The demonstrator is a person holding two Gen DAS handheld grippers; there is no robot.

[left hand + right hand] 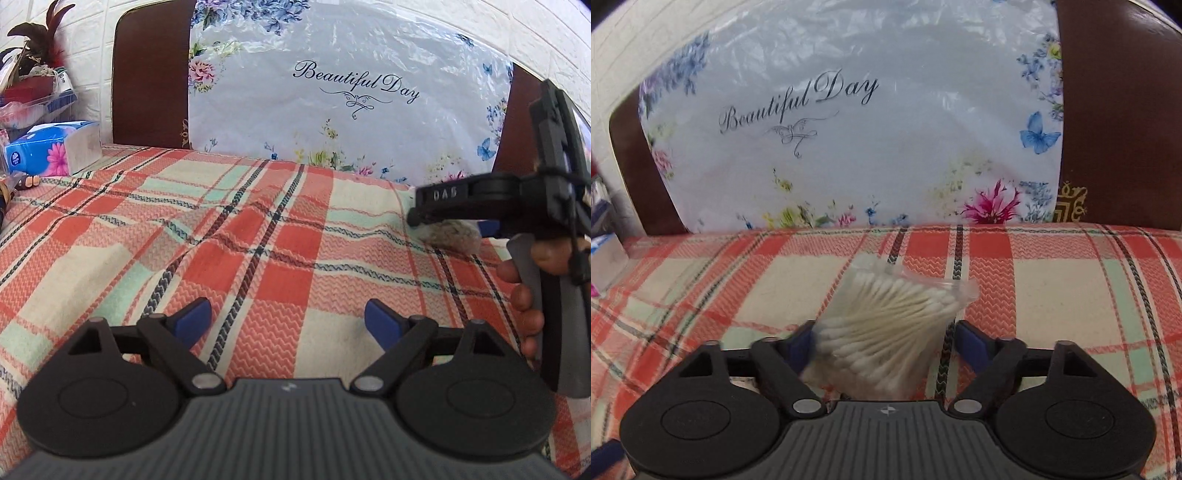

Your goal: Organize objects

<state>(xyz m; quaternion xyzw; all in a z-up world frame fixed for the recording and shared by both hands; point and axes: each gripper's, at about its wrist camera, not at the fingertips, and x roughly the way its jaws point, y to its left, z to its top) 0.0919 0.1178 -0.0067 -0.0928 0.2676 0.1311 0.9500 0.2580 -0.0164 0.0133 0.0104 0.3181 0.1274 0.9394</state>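
A clear bag of cotton swabs (pixel 886 325) lies between the blue fingers of my right gripper (pixel 886 341) over the plaid cloth (pixel 1052 295). The fingers stand wide apart and the bag looks blurred, touching the left finger only. In the left wrist view the right gripper (pixel 454 225) shows at the right edge with the swab bag (pixel 452 238) under its tip. My left gripper (pixel 286 319) is open and empty above the cloth (pixel 258 229).
A floral plastic bag reading "Beautiful Day" (pixel 332 103) leans against a brown headboard (pixel 147 74) at the back. A blue tissue pack (pixel 51 147) and a cluttered tray (pixel 29 88) stand at the far left by the white brick wall.
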